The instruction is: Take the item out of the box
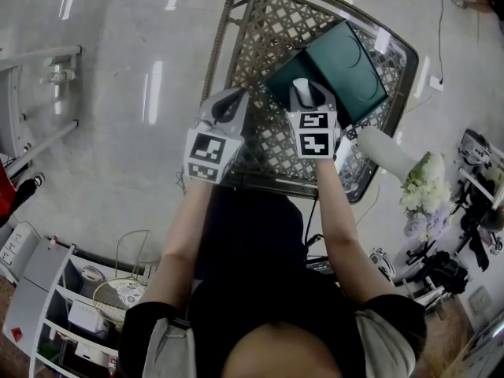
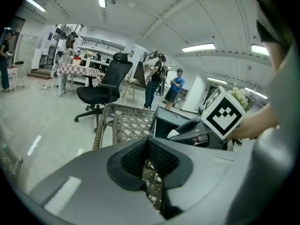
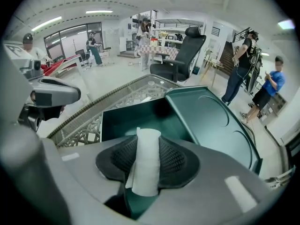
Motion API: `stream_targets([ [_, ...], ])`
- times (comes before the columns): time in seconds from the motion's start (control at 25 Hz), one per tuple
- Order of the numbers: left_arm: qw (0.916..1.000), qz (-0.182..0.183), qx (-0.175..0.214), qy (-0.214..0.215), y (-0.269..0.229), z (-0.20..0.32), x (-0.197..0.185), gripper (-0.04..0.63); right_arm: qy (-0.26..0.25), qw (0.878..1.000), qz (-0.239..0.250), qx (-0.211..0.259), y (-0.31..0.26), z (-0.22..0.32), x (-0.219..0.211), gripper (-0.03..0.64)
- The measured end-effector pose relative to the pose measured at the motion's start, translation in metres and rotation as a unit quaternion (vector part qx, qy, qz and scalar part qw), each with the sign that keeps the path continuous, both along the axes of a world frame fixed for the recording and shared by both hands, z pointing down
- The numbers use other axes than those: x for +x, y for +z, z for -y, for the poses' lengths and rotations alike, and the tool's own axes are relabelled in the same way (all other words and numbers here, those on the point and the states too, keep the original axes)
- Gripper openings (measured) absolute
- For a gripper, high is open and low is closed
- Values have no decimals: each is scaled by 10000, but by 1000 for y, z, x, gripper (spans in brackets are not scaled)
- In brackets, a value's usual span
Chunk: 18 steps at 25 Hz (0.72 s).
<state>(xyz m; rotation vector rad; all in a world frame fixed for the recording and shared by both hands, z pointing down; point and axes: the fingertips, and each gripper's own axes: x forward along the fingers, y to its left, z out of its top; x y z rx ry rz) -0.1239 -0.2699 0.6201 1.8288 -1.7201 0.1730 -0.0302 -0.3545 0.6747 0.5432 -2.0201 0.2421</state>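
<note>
The white roll (image 3: 146, 168) stands upright between my right claw's (image 3: 148, 144) pads, pinched about its middle, with its top poking up past the fingertips. It hangs over the open mouth of the dark green box (image 3: 117, 121) and, as far as I can judge, touches no wall or floor of it, so I count the lift as nearly done but the roll as not yet clear of the box. I grip it across its width because the ribbed pads bite a soft paper cylinder best that way; squeezing harder would likely crush it.

The box's lid (image 3: 211, 121) lies folded back on the far side, leaving me room to come in from above. The box sits toward the far right corner of the wicker table (image 2: 126, 121).

My left claw (image 2: 147, 146) hovers by the table's near left edge, pads pressed together on nothing, kept out of the way.
</note>
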Motion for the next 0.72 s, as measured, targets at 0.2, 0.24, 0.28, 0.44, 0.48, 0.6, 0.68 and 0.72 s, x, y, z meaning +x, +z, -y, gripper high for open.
stream_targets([
  [0.2,9999,60,83,53,-9,0,0,9,-47,9999,79,143,-12,-2,-4,137],
  [0.24,9999,77,97,65,-11,-1,0,9,-59,9998,85,173,-14,-2,-4,137],
  [0.28,9999,96,109,79,-13,-2,-1,9,-60,9997,94,201,-16,-3,-5,137],
  [0.44,9997,165,164,110,-19,-3,-4,9,9,9995,173,260,-26,-1,-5,137],
  [0.48,9996,183,180,113,-21,-3,-5,9,27,9995,195,265,-28,-1,-5,137],
  [0.6,9992,248,241,179,-29,-2,-6,9,75,9992,246,308,-37,-1,-6,137],
  [0.68,9988,311,297,244,-35,0,-7,9,99,9990,273,346,-43,-1,-6,137],
  [0.72,9986,330,325,249,-38,1,-8,9,107,9989,290,356,-46,-1,-6,137],
])
